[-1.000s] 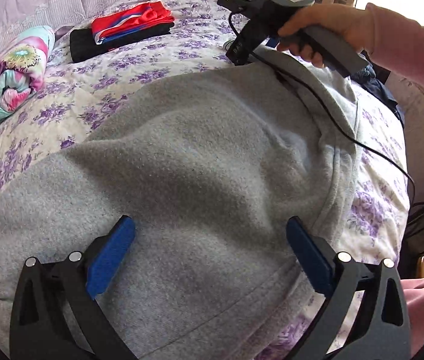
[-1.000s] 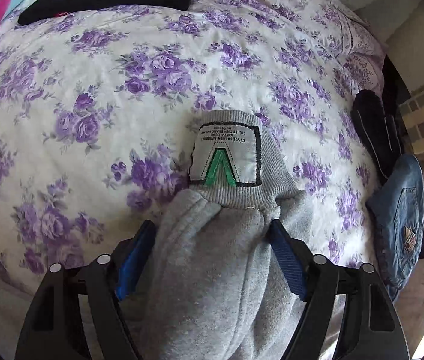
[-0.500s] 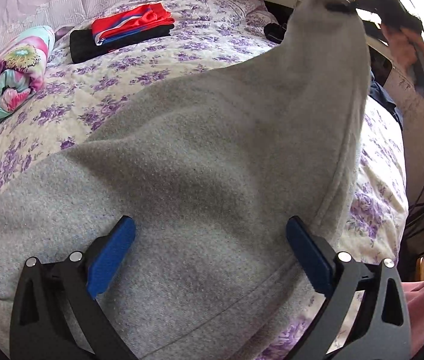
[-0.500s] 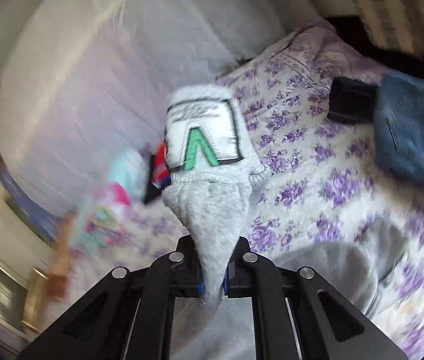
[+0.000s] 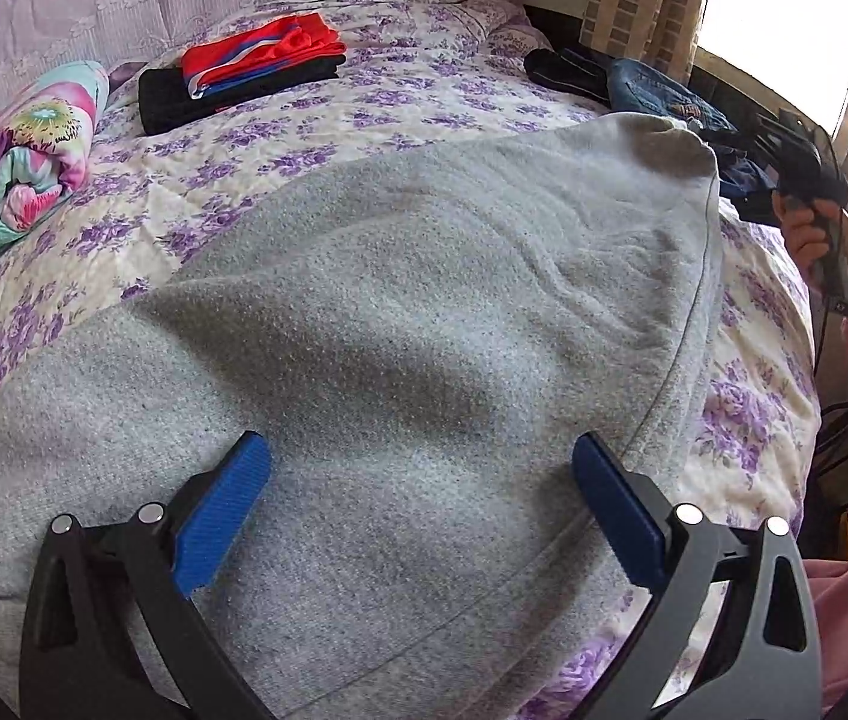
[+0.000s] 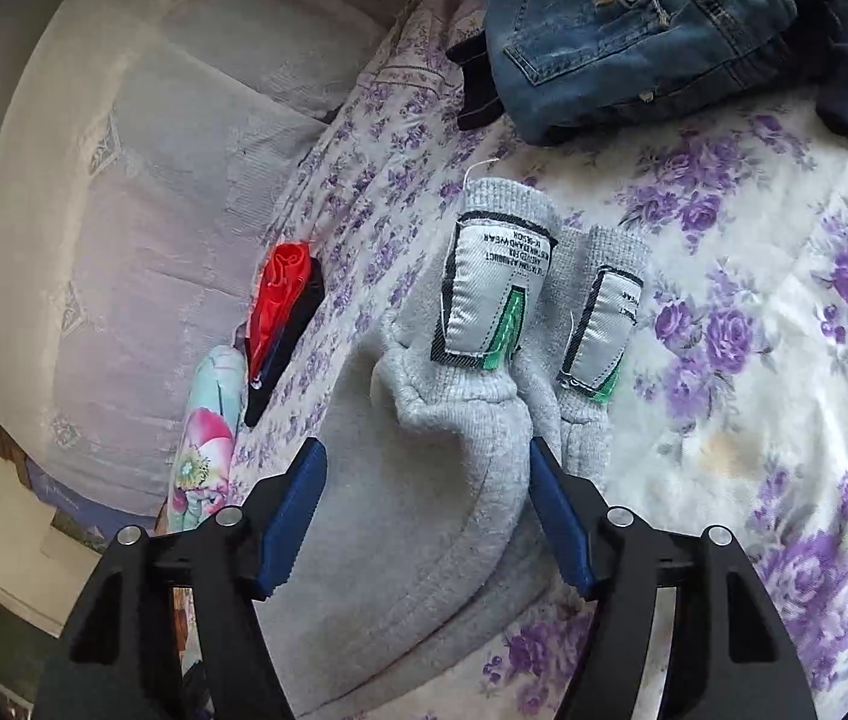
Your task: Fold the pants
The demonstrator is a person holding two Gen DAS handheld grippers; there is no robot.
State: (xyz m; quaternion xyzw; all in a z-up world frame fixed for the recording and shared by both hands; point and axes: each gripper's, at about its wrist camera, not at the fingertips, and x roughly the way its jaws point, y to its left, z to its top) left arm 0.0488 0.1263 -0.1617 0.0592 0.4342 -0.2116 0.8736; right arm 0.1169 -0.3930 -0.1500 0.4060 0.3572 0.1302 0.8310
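No container shows in either view; everything lies loose on the bed (image 5: pixel 436 90). At the far left of the left wrist view a rolled floral quilt (image 5: pixel 15 162) rests by the pale padded headboard (image 5: pixel 123 6). Just right of it sits a folded stack of clothes (image 5: pixel 243 78), red on top of black. Further right, near the bed's edge, lie a dark garment (image 5: pixel 562 69) and folded jeans (image 5: pixel 658 93), with a checked curtain (image 5: pixel 640 0) and bright window behind them.

The grey pants (image 5: pixel 399 324) spread across the purple-flowered bedspread in the foreground. The left hand-held gripper (image 5: pixel 420 498) hovers over them with its blue pads wide apart, gripping nothing. At the right edge a person's hand holds the right hand-held gripper (image 5: pixel 802 162).

In the right wrist view, the two ribbed leg cuffs (image 6: pixel 508 276) lie side by side, touching, each bearing a white label with a green mark. The right hand-held gripper (image 6: pixel 427 510) stands wide open above the upper leg, its pads on either side of the cloth without pinching it. The jeans (image 6: pixel 634 30) lie beyond the cuffs.
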